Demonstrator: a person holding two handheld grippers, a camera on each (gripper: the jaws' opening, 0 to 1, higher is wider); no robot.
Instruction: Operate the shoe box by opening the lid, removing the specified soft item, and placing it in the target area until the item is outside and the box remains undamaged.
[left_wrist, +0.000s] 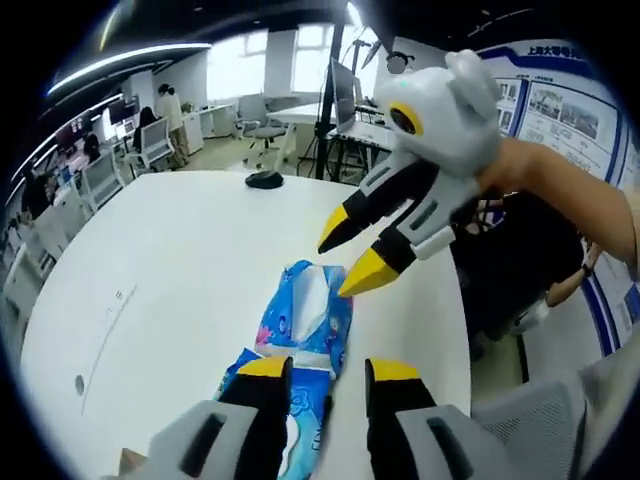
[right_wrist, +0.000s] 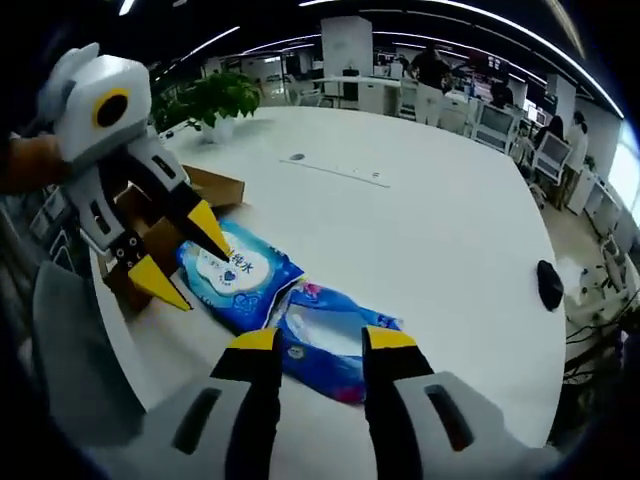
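Room: Big bright office behind me, with desks, chairs and people far off.
Counter: My work sits on a wide white counter (right_wrist: 420, 230). It has lots of bare space.
Box: I see a brown shoe box (right_wrist: 150, 235) at the counter's near edge in the right gripper view. My other jaws hide part of it, so I cannot tell how its lid sits.
Soft packs: Two soft blue packs lie out on the counter, touching each other. One is the blue wipes pack (right_wrist: 238, 272) just beside the box. The other is the crinkly blue pack (right_wrist: 335, 335) with a clear window.
Left jaws: My left gripper (left_wrist: 328, 378) has its yellow-tipped jaws apart. They hold nothing. The packs lie right in front of the tips.
Right jaws: My right gripper (right_wrist: 318, 345) is spread apart too, and holds nothing. It hangs just over the crinkly blue pack.
Small thing: A black mouse (right_wrist: 550, 285) lies well apart, near the far edge.
Step now, I think: The soft things look out of the box, so setting them down neatly is what is left.
How to do it well: Pinch only the soft wrap at its middle, not hard. Lift slow. Keep my two grippers from bumping. Stay off the box walls so they do not bend.
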